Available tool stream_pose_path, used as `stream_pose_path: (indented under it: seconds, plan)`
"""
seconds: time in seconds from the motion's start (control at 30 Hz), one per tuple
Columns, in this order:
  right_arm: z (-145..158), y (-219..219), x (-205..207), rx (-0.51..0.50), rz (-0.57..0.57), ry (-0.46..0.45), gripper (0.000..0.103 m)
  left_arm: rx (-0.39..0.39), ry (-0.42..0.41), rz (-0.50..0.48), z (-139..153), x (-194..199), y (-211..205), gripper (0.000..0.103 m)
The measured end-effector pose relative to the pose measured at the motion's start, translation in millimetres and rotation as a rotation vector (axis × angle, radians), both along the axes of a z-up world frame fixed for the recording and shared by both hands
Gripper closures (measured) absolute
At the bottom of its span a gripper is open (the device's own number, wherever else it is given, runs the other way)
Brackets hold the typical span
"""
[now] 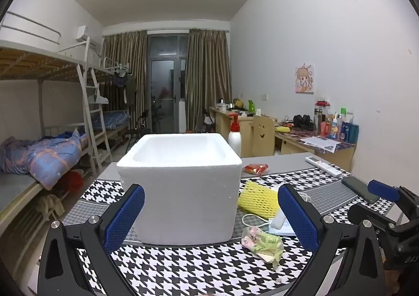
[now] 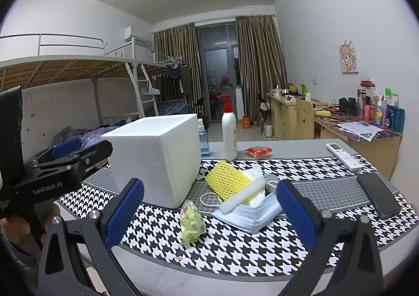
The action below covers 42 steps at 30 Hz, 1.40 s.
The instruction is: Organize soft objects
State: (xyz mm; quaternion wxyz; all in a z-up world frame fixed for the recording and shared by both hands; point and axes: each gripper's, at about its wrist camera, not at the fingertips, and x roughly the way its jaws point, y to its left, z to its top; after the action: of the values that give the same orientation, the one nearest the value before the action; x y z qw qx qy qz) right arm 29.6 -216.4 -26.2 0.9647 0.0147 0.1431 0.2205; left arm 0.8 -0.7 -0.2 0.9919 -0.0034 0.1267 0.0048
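- We see the soft objects gathered in a loose pile on the black-and-white houndstooth table mat [image 2: 235, 251], just right of the white open-topped foam box [image 2: 157, 154].
- The yellow foam mesh sleeve [image 2: 225, 182] lies tilted at the top of the pile, its netted surface facing up; a white foam tube [image 2: 242, 197] lies across its lower edge.
- Under both we find a pale blue pleated face mask [image 2: 251, 217], its white ear loop [image 2: 207, 199] lying on the mat towards the box.
- A crumpled light green plastic wrapper [image 2: 192, 222] sits apart at the near front of the pile, close to the box's corner; its print is too small to read.
- Our left gripper [image 1: 210, 214] frames the box's near wall, blue pads spread to their widest and holding nothing.
- Our right gripper [image 2: 209, 212] faces the pile, likewise spread fully with nothing held.
- On the left gripper's black body, seen from the right wrist view, we read "GenRobot.AI".
- Behind the pile stand a white pump bottle with red pump head [image 2: 229, 136], its label unreadable, and a red packet [image 2: 258, 151].
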Motion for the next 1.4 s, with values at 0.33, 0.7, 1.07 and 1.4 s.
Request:
stream_pose_path:
  seconds: [0.33, 0.7, 1.07, 1.4]
  plan:
    - [0.4, -0.6, 3.2, 0.007, -0.018, 0.006, 0.001, 0.001, -0.013, -0.023, 0.7, 1.5, -4.9, 0.001]
    - [2.8, -4.7, -0.4, 0.01, -0.028, -0.007, 0.001, -0.008, -0.008, -0.025, 4.4, -2.9, -0.7, 0.001]
    - [1.8, -1.3, 0.2, 0.001, -0.031, -0.004, 0.001, -0.004, -0.003, -0.012, 2.8, -3.9, 1.4, 0.001]
    - [0.3, -4.8, 2.3, 0.007, -0.035, 0.001, 0.001, -0.002, 0.004, -0.015, 0.4, -0.2, 0.5, 0.001]
